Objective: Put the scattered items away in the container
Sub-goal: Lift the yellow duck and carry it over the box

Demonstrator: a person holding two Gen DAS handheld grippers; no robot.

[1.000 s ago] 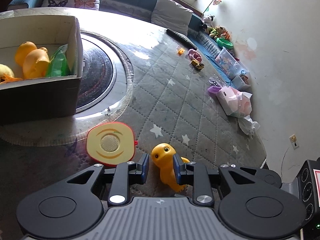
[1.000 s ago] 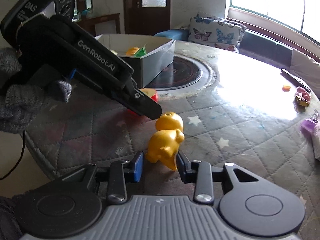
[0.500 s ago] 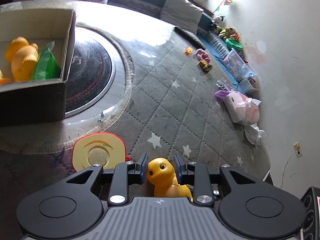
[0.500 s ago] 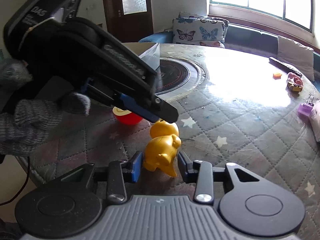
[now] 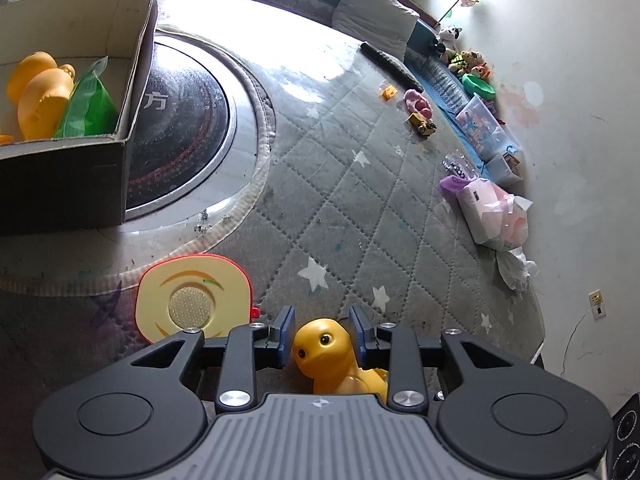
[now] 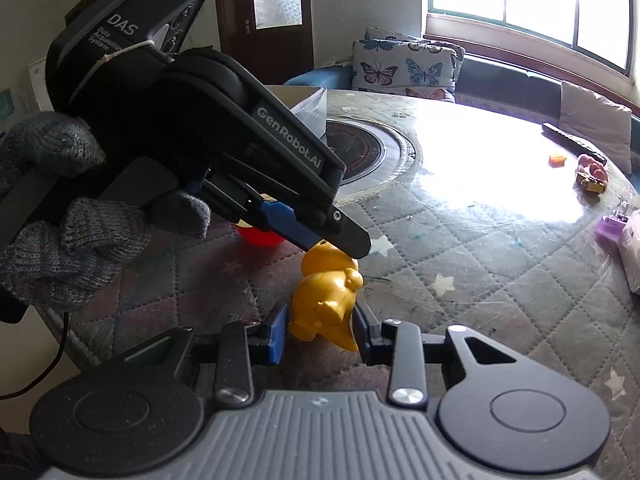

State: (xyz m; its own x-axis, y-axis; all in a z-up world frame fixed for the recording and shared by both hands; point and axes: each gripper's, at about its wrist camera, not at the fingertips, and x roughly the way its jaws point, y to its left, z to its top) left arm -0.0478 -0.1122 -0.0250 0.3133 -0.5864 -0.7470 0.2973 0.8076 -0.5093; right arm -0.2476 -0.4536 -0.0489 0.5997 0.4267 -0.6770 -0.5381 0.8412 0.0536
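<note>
A yellow rubber duck (image 5: 332, 354) stands on the quilted table mat, its head between the fingers of my left gripper (image 5: 322, 332), which is open with small gaps on both sides. In the right wrist view the duck's body (image 6: 326, 306) sits between the fingers of my right gripper (image 6: 320, 330), also open and close to it. The left gripper's fingertips (image 6: 352, 242) reach down onto the duck's head from the left. The cardboard box (image 5: 124, 136) stands at the back left and holds yellow ducks (image 5: 40, 92) and a green packet (image 5: 86, 108).
A yellow and red round toy (image 5: 194, 296) lies just left of the left gripper. A round black hotplate (image 5: 188, 128) sits mid-table beside the box. Small toys (image 5: 418, 108), a remote (image 5: 390, 64) and a pink tissue pack (image 5: 494, 216) lie near the right edge.
The left gripper has moved forward and down so the duck's head now sits between its fingers. The right gripper has closed in around the duck's body.
</note>
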